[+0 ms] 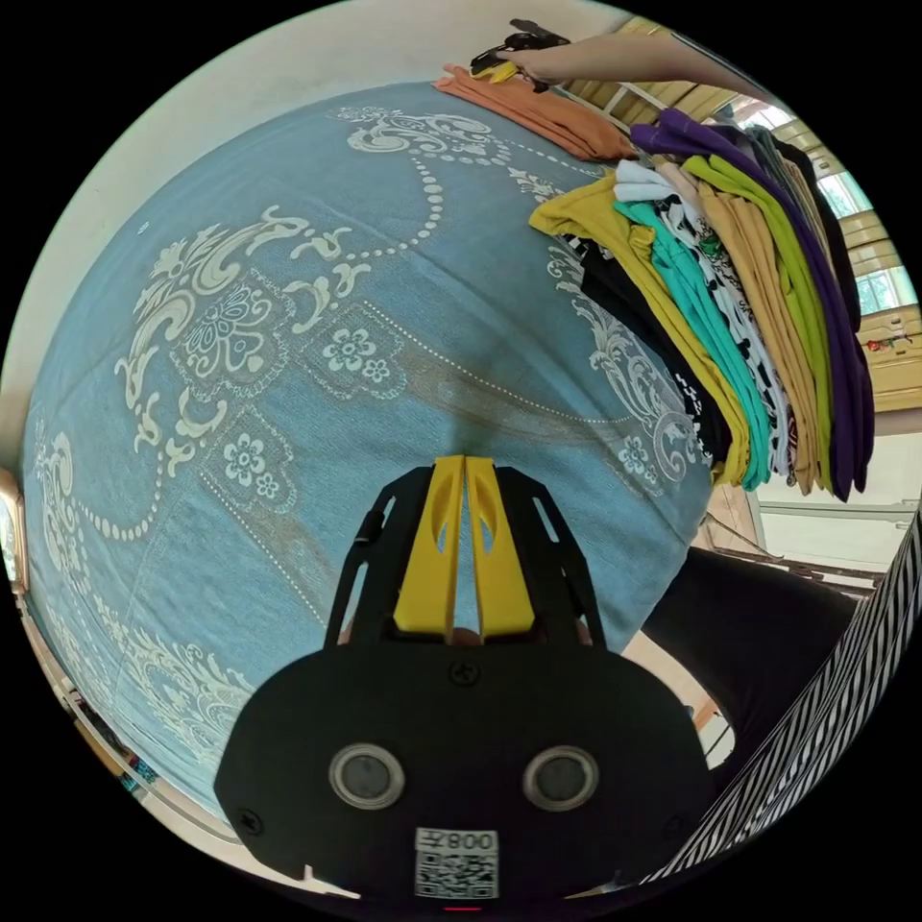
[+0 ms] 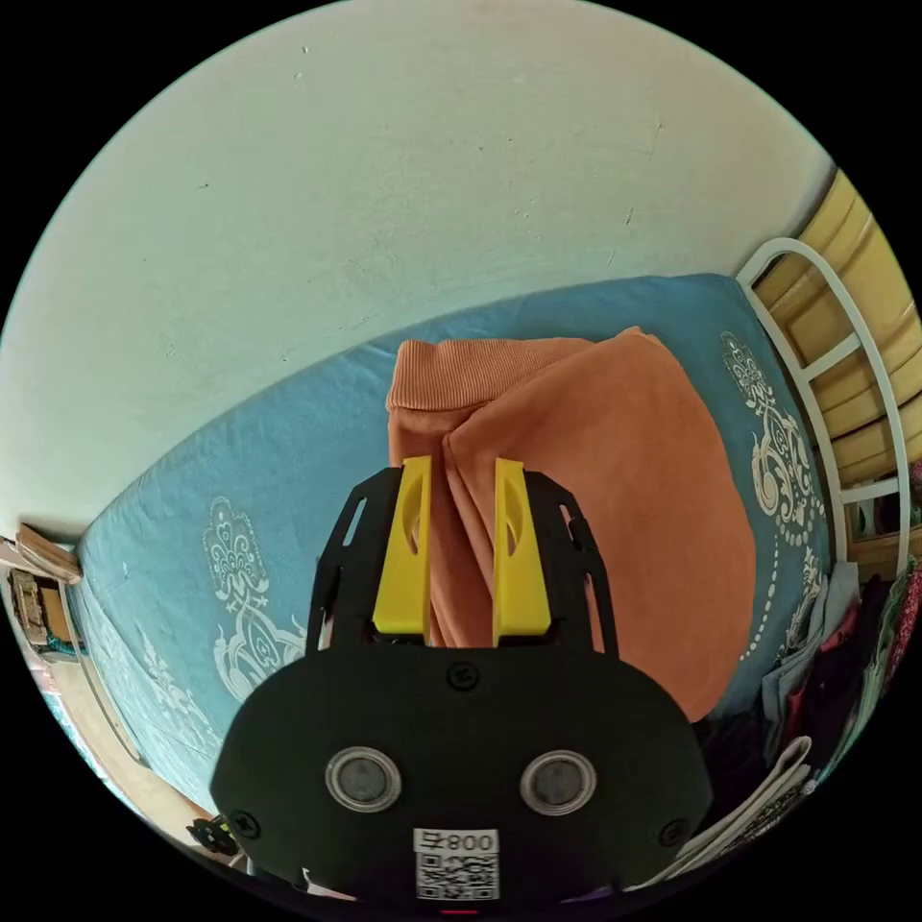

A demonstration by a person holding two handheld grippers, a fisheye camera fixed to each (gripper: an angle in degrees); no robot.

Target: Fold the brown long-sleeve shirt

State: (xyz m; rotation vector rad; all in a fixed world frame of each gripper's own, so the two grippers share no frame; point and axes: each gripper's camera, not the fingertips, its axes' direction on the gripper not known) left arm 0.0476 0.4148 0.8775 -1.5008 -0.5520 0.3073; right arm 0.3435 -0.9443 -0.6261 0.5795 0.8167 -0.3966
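Brown shirt [image 2: 595, 499] lies folded on the blue bedspread [image 2: 240, 499] by the wall, at twelve o'clock in the left gripper view. Right gripper [image 2: 463, 471] has its jaws parted astride a fold, gripping nothing. Left gripper [image 1: 465, 471] hovers, jaws together, empty.

A pale plaster wall [image 2: 384, 192] rises behind a bed under a blue patterned cover [image 1: 288, 317]. A white metal rail [image 2: 816, 317] stands by yellow wood panelling [image 2: 864, 288]. Daylight enters through windows [image 1: 879, 288].
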